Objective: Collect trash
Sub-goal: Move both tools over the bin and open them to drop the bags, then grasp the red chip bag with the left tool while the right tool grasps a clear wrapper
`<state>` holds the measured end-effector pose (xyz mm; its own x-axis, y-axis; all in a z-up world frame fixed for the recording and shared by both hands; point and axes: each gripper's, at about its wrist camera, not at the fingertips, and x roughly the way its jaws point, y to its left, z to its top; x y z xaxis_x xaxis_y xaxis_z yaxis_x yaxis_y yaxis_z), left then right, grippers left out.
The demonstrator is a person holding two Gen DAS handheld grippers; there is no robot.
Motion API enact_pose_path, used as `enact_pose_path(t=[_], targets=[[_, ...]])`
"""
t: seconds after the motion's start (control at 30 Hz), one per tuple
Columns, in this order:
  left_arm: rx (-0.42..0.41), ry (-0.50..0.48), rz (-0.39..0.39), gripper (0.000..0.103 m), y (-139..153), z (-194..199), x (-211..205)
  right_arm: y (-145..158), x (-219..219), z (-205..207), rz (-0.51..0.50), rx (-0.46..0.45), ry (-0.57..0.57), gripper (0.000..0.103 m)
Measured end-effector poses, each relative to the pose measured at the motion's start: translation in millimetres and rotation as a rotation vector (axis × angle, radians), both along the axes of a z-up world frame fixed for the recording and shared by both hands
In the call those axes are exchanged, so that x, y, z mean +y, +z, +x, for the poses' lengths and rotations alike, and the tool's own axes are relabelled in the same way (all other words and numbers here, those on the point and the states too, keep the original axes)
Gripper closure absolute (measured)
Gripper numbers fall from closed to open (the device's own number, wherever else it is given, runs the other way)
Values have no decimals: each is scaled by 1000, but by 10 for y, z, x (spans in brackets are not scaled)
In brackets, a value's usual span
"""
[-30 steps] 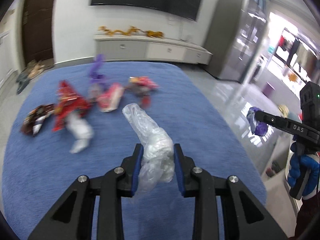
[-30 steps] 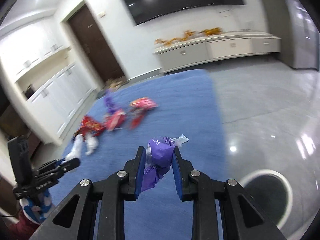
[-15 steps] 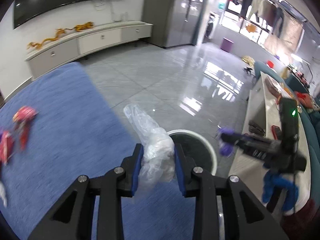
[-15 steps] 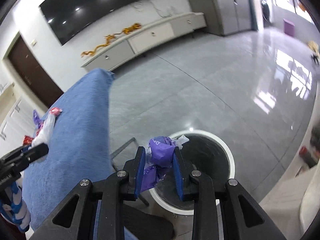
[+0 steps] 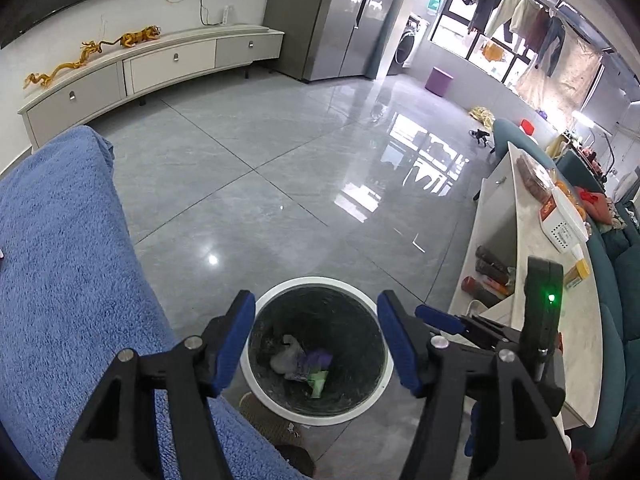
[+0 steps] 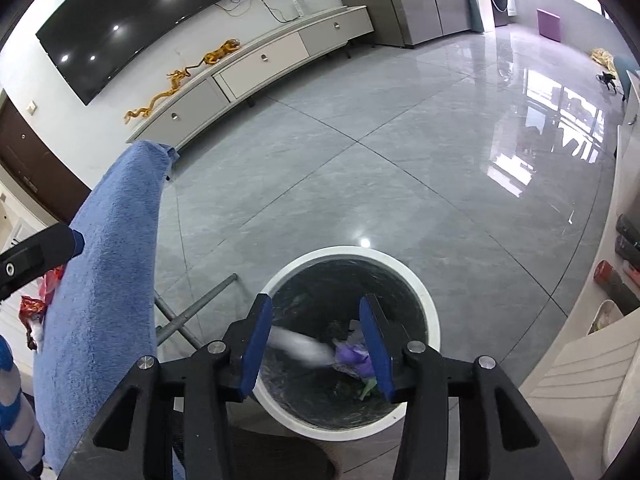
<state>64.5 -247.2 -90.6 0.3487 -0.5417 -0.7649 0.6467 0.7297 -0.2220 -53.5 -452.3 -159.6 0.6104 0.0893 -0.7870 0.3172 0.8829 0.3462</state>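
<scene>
Over bin (image 5: 316, 292): L tool (image 5: 316, 344) & R tool (image 6: 316, 344) both wide apart, gripping nothing.

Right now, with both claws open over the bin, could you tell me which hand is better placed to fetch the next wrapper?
Left. The left claw sits beside the blue-covered table, where red wrappers lie; the right claw is on the far side of the bin from it.

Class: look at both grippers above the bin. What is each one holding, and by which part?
Nothing. The left gripper and right gripper are both open; the clear bag and purple wrapper lie in the bin.
</scene>
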Motion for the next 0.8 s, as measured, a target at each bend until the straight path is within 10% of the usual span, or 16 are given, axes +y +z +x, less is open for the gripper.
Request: enact_pose_path(t=[0.43, 0.8], targets=[[-254, 209, -25, 41, 328, -171, 430, 212, 47, -183, -49, -31, -12, 55], [-268, 272, 21, 41, 414, -234, 1097, 617, 289, -240, -113, -76, 21, 53]])
